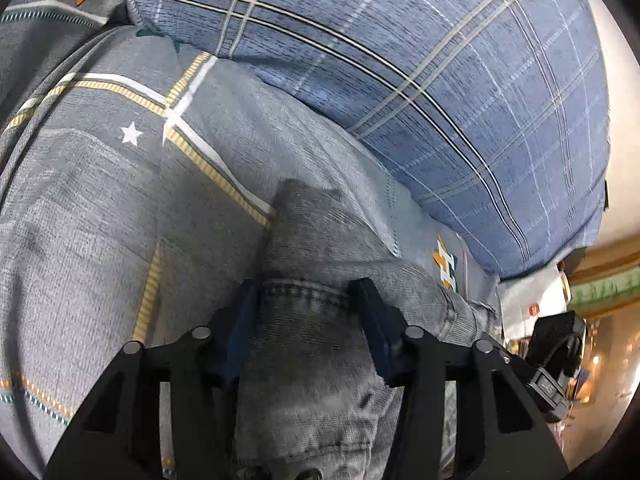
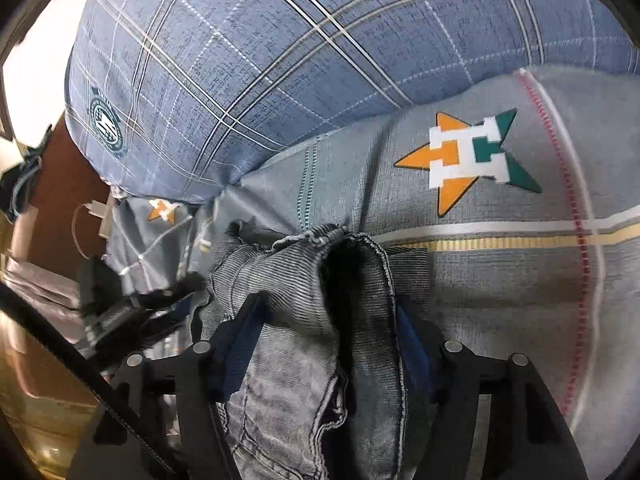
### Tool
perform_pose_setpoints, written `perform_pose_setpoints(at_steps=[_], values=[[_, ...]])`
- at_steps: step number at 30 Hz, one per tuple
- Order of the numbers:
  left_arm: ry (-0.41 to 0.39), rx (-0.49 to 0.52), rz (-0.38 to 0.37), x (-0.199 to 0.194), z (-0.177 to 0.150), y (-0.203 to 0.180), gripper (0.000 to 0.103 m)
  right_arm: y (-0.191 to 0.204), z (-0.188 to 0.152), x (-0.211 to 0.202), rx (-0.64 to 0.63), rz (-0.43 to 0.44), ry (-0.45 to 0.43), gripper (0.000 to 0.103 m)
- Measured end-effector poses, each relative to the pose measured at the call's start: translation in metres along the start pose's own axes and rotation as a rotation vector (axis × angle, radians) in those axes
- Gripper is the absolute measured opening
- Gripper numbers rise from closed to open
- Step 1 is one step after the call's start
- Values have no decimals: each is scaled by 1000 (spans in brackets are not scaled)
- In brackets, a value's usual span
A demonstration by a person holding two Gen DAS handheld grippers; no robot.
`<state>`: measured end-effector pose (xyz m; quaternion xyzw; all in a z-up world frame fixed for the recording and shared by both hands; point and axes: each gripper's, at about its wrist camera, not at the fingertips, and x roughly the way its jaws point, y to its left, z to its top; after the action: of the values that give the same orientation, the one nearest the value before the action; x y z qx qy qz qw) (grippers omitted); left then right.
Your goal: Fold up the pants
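Left gripper (image 1: 308, 300): jaws partly apart, a bunched hem of the grey denim pants (image 1: 320, 360) filling the gap; both blue pads press the cloth. Right gripper (image 2: 328, 312): jaws wider, clamped on a thicker fold of pants (an open leg cuff stands just ahead of the tips). Beyond both jaws: grey bedsheet (image 2: 500, 280), then blue plaid pillow (image 1: 440, 80).

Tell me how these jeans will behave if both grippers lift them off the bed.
The jeans are probably floppy: they bunch and fold between the right gripper fingers. Likely heavyish: thick denim with stitched hems. Probably not slippery, given the coarse weave.
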<state>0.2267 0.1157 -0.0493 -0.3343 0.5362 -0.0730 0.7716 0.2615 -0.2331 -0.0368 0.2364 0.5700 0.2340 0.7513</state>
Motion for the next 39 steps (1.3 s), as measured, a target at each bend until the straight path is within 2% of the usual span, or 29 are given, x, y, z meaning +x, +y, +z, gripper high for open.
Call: perform_pose_setpoints(at_steps=[3, 5, 6, 7, 8, 9, 10, 13, 14, 16, 18, 21, 23, 24, 25, 26, 28, 30, 32, 33, 35, 37, 39], values=[[-4, 15, 3, 0, -3, 0, 47, -8, 2, 3, 27, 23, 0, 64], [4, -2, -1, 6, -5, 1, 47, -16, 1, 11, 51, 14, 25, 48], [3, -7, -3, 6, -6, 3, 43, -17, 0, 12, 52, -3, 25, 44], [-6, 2, 10, 5, -7, 1, 32, -16, 0, 11, 43, -23, 25, 34], [-2, 19, 17, 2, -8, -3, 27, -14, -1, 9, 32, -31, 30, 21], [-6, 29, 13, -2, -9, -5, 20, -10, -2, 4, 23, -30, 31, 17], [-22, 42, -6, -11, -11, -9, 18, -1, -5, -6, -1, -39, 12, 8], [-55, 88, -20, -25, -13, -18, 18, 13, -10, -19, -65, -81, -18, 7], [-49, 100, -5, -20, -13, -21, 18, 10, -9, -13, -61, -105, -9, 7], [-25, 122, 73, -2, -10, -22, 18, -5, -7, 8, -14, -152, 27, 7], [-30, 142, 110, 3, -10, -25, 18, -4, -5, 6, -7, -153, 27, 7], [-72, 192, 115, -8, -13, -36, 17, 2, -5, -1, -57, -175, -1, 7], [-62, 181, 123, -1, -14, -33, 21, -13, -6, 14, 11, -169, 23, 8], [-54, 178, 143, 5, -14, -31, 27, -13, -5, 13, 10, -163, 11, 9], [-52, 198, 175, 9, -15, -29, 33, -8, -5, 10, -23, -166, 8, 10], [-57, 202, 182, 9, -16, -28, 35, -5, -5, 7, -38, -164, 7, 18], [-58, 164, 161, -6, -17, -26, 34, -1, -10, -5, -24, -180, -9, 28], [-91, 173, 128, -35, -24, -31, 35, 2, -19, -21, 1, -146, -38, 30], [-138, 206, 133, -63, -33, -36, 48, 9, -33, -39, 11, -101, -72, 47], [-154, 212, 143, -75, -37, -35, 55, 13, -40, -46, 11, -92, -94, 49], [-196, 207, 150, -91, -53, -32, 55, 22, -59, -58, -13, -61, -110, 49], [-169, 174, 128, -89, -74, -24, 55, 28, -76, -62, -36, -47, -115, 49], [-125, 151, 139, -71, -84, -19, 55, 28, -90, -53, -37, -76, -84, 46]])
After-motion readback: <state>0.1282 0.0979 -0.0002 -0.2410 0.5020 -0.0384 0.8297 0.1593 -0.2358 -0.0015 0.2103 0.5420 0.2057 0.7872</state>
